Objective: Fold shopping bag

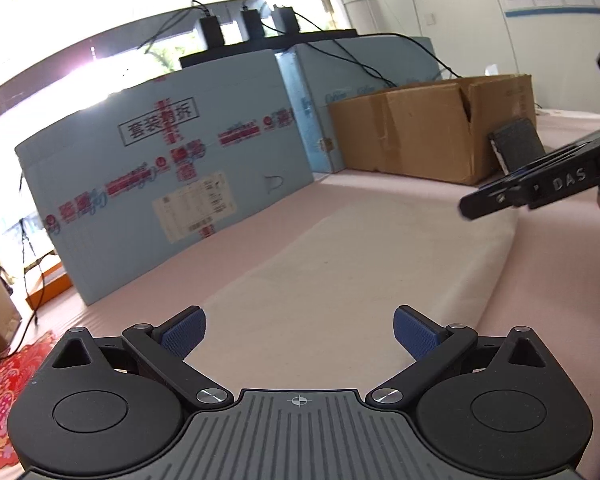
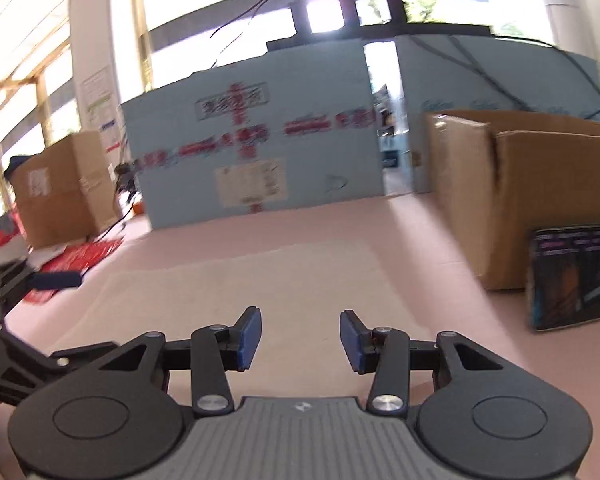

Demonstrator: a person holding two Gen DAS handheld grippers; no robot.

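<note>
Left wrist view: left gripper [image 1: 298, 330] jaws wide apart, empty, above the flat shopping bag [image 1: 340, 256].
Right wrist view: right gripper [image 2: 300, 340] jaws parted, empty; bag ahead beneath them.

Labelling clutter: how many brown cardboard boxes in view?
2. One box sits on the table right of the blue panels; another box stands off the table at far left. Others may be hidden behind the panels.
</note>
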